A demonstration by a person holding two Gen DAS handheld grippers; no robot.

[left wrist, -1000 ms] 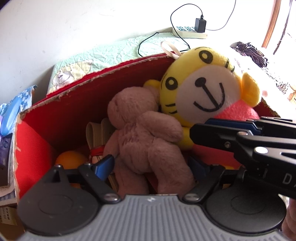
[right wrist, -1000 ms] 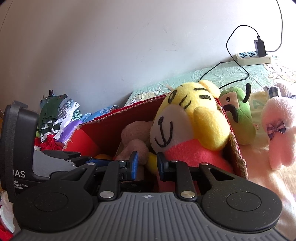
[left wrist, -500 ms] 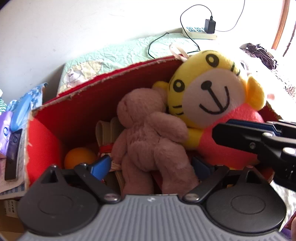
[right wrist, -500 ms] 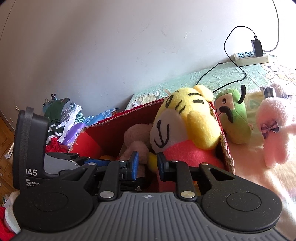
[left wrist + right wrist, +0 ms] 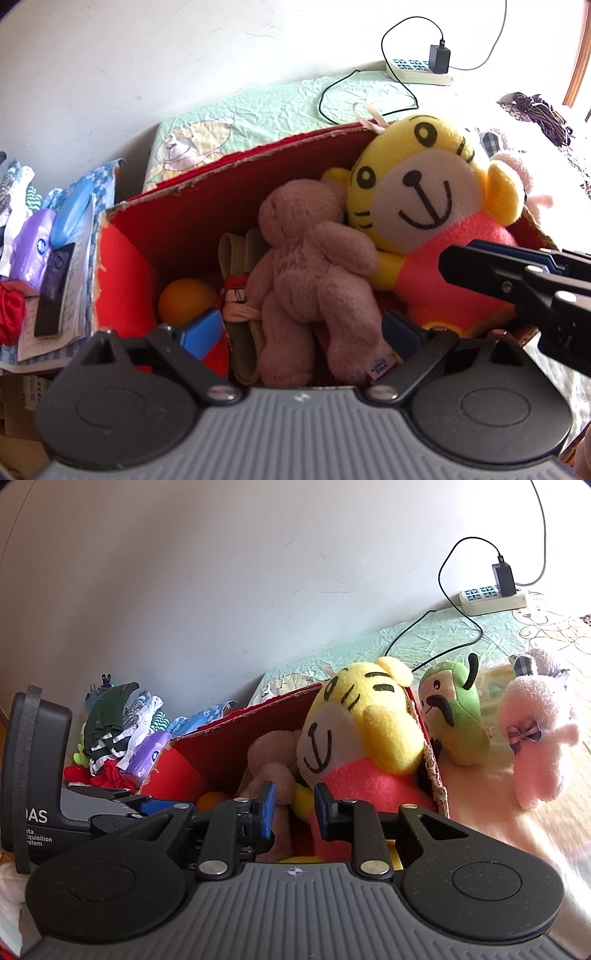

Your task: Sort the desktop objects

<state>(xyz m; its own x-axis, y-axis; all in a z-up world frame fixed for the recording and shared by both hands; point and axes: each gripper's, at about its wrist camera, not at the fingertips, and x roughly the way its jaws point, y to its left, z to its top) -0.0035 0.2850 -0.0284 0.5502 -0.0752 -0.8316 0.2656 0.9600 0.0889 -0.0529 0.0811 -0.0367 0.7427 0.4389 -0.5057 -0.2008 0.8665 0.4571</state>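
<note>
Left tongs (image 5: 301, 328) spread wide around the soft, light brown teddy (image 5: 314, 273) in the red box (image 5: 207, 206), best pinched mid-body; right tongs (image 5: 293, 808) part-open, holding nothing.

Strong daylight entering from the right, bedding (image 5: 554, 122) washed out to white there, red box (image 5: 192, 221) interior left in shadow, wall (image 5: 221, 590) evenly lit, straight lines bent by fisheye distortion, corners darkened, focus held sharp throughout
</note>
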